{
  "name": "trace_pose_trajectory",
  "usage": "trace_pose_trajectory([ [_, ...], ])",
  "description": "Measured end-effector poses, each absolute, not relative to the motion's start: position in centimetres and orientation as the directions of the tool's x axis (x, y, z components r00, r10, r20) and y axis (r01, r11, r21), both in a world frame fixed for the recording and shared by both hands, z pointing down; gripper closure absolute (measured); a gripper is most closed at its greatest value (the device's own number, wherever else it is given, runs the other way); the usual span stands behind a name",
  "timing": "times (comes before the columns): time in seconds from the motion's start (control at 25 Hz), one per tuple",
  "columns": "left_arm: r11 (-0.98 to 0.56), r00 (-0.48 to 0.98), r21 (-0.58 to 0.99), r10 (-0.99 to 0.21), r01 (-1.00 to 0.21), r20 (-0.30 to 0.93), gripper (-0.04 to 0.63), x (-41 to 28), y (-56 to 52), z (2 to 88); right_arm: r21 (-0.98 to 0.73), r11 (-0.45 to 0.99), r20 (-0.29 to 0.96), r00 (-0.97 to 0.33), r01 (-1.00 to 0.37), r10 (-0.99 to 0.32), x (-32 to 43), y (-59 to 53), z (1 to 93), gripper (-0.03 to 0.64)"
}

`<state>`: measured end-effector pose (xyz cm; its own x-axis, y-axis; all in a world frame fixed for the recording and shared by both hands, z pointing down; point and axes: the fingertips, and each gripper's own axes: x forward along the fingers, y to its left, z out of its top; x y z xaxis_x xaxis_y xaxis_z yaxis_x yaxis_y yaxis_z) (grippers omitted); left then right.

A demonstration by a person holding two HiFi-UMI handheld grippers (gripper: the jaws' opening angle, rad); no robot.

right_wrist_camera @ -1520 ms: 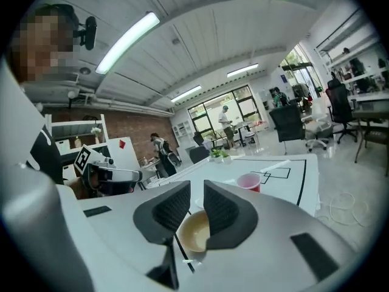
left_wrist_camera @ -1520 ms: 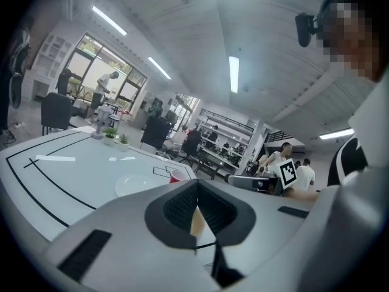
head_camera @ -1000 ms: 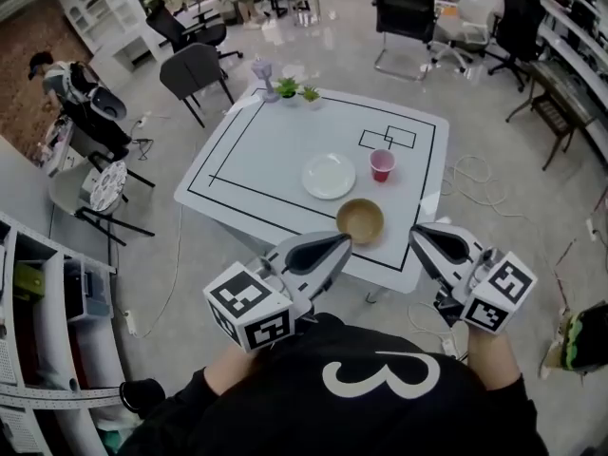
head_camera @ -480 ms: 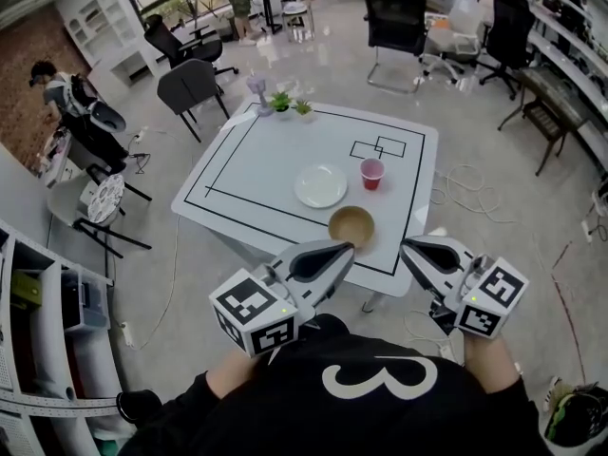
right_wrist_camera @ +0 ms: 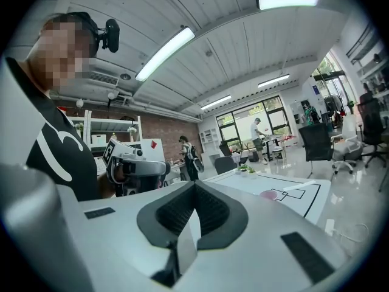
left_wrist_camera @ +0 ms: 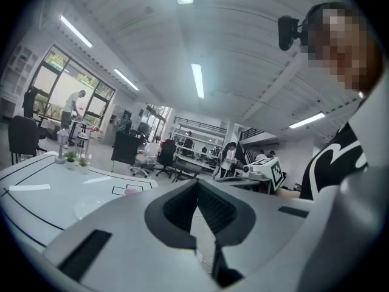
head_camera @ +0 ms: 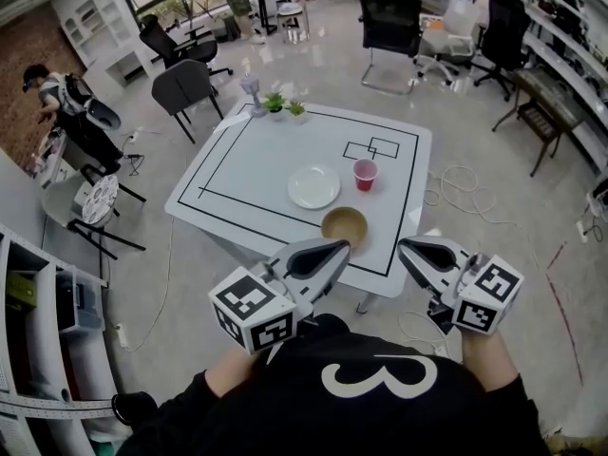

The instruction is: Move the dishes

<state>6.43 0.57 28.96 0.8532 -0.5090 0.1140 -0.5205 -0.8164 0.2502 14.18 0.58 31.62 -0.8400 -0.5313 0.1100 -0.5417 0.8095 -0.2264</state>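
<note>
Table (head_camera: 247, 169): plate (head_camera: 313, 186), cup (head_camera: 364, 174), bowl (head_camera: 344, 226), the bowl nearest the front edge. Left gripper (head_camera: 340, 247), right gripper (head_camera: 406, 248): jaws closed, empty, held off that edge. Stage, judged: fits approach to a dish or stand-off after placing. Any grasp needs the jaws parted.

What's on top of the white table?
A white plate, a red cup, a brown bowl, two small plants and a grey stand sit on the table. The left gripper covers a bit of its near edge.
</note>
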Motion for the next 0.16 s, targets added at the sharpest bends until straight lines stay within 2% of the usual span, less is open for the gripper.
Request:
trace_pose_trajectory([
  [0.16, -0.815, 0.852, 0.25, -0.511, -0.523, 0.116, 0.594, 6.92, 0.36, 29.19, -0.222, 0.81, 0.11, -0.839, -0.543, -0.533, 14.7, 0.3, 31.79, 0.609],
])
